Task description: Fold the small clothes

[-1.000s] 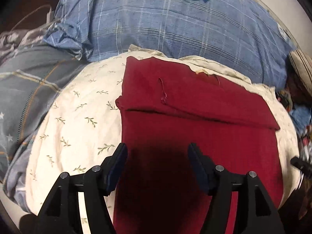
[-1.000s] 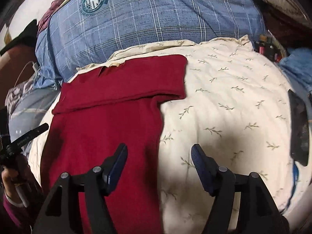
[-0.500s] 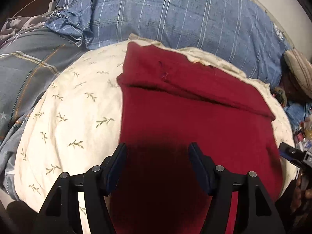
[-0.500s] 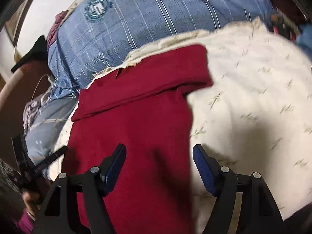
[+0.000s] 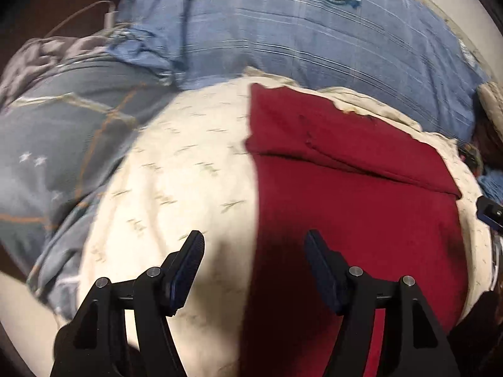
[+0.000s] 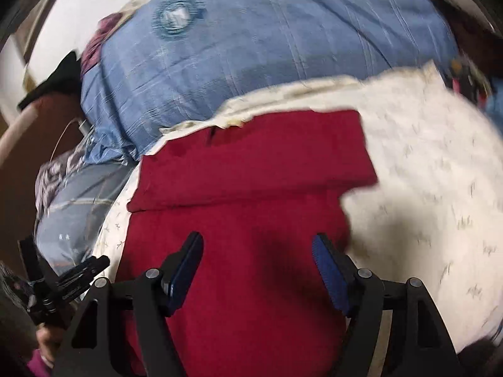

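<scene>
A dark red garment (image 5: 352, 194) lies flat on a cream leaf-print cushion (image 5: 176, 182), its far part folded over into a band. It also shows in the right wrist view (image 6: 245, 220). My left gripper (image 5: 254, 260) is open and empty, straddling the garment's left edge near its front. My right gripper (image 6: 257, 264) is open and empty over the garment's right part, its right finger near the right edge. The other gripper shows at the left of the right wrist view (image 6: 75, 276).
A blue plaid pillow with a round crest (image 5: 330, 28) lies behind the cushion. Grey-blue bedding (image 5: 63, 144) lies to the left. A white cable and charger (image 5: 108, 15) sit at the far left. Clutter lies at the far right (image 6: 468, 78).
My left gripper has shifted left, from over the garment to straddling its left edge. My right gripper has moved left, further over the garment. Both stay open.
</scene>
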{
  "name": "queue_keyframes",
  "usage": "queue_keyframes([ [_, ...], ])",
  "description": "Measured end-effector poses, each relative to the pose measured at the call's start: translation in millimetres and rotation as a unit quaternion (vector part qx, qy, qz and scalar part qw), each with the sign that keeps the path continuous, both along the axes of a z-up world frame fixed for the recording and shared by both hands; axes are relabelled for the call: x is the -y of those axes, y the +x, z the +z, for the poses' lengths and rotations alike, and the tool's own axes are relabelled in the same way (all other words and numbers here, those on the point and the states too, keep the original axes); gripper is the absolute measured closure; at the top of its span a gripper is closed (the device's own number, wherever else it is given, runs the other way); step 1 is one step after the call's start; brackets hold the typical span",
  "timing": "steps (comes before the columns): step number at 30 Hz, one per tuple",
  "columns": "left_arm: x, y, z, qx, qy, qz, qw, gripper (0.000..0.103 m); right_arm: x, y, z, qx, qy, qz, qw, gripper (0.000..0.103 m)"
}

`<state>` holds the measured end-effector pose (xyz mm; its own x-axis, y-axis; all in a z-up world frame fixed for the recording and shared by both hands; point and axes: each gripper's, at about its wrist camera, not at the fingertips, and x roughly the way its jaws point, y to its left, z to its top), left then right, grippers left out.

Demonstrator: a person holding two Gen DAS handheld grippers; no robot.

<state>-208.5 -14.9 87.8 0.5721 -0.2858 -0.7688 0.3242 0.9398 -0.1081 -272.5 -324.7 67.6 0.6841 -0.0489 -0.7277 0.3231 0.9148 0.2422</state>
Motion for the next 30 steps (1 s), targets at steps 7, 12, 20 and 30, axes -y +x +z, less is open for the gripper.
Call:
queue_keyframes([
  [7,6.4,-39.3,6.4,-0.009,0.001,-0.046,0.9989,0.036,-35.9,-26.3,-11.0,-0.023,-0.013,0.076,0.997,0.030],
  [12,24.3,-66.1,3.9,0.036,0.020,-0.082,0.9958,0.035,-16.0,-62.3,-31.8,0.005,0.067,0.052,0.996,0.024],
  [20,29.5,-69.1,-11.0,0.027,0.004,-0.079,0.9965,0.035,45.9,-92.3,-57.8,0.026,0.165,-0.050,0.985,0.022],
  [30,27.8,-52.7,-20.3,0.011,0.004,-0.063,0.9979,0.035,19.8,-99.9,-46.9,0.013,0.113,-0.009,0.993,0.022],
])
